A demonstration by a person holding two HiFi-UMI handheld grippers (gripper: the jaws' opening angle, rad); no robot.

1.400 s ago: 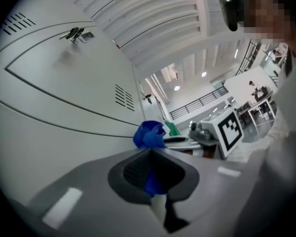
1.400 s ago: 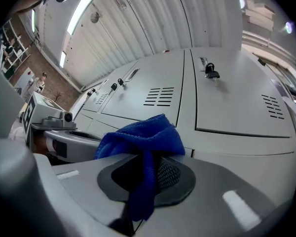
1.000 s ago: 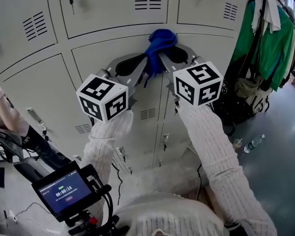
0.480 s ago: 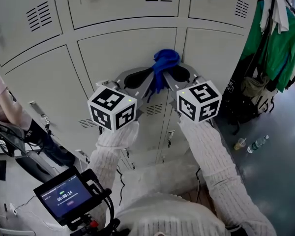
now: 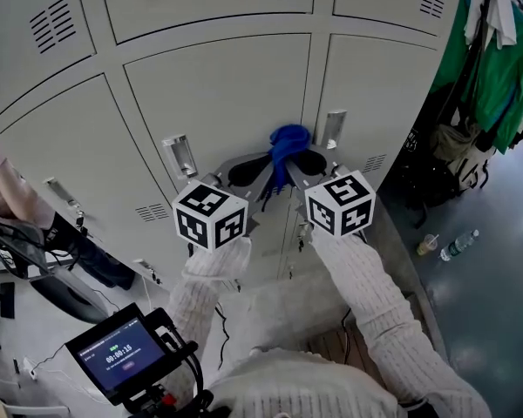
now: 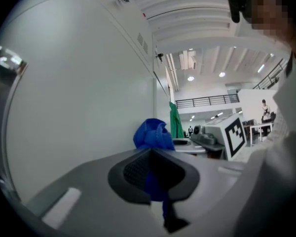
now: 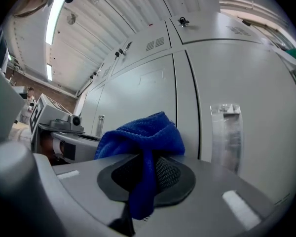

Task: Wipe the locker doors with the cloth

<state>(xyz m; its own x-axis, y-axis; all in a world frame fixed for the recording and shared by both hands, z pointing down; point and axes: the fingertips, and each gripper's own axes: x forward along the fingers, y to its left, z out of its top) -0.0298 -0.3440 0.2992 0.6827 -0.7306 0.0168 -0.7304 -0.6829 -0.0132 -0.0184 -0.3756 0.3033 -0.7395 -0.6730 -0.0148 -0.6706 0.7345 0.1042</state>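
A bunched blue cloth (image 5: 288, 142) is pressed against the grey locker doors (image 5: 218, 94), on the seam between two lower doors. Both grippers come together on it from below. My left gripper (image 5: 275, 169) is shut on the cloth (image 6: 152, 134), and a strip of it runs down between the jaws. Shut on the same cloth (image 7: 144, 133) is my right gripper (image 5: 295, 165), with a fold hanging through its jaws. The marker cubes (image 5: 211, 218) (image 5: 340, 202) sit close side by side. A recessed handle (image 7: 226, 128) lies just right of the cloth.
Another door handle (image 5: 178, 155) is left of the cloth. Green clothing (image 5: 499, 59) and bags (image 5: 453, 159) hang at the right end of the lockers. A bottle (image 5: 458, 244) and a cup (image 5: 425, 252) stand on the floor. A monitor (image 5: 122, 351) is at my lower left.
Both grippers have slid the cloth down the locker face, from the seam under the vented upper doors onto the lower doors beside the handles. Both stay shut on it.
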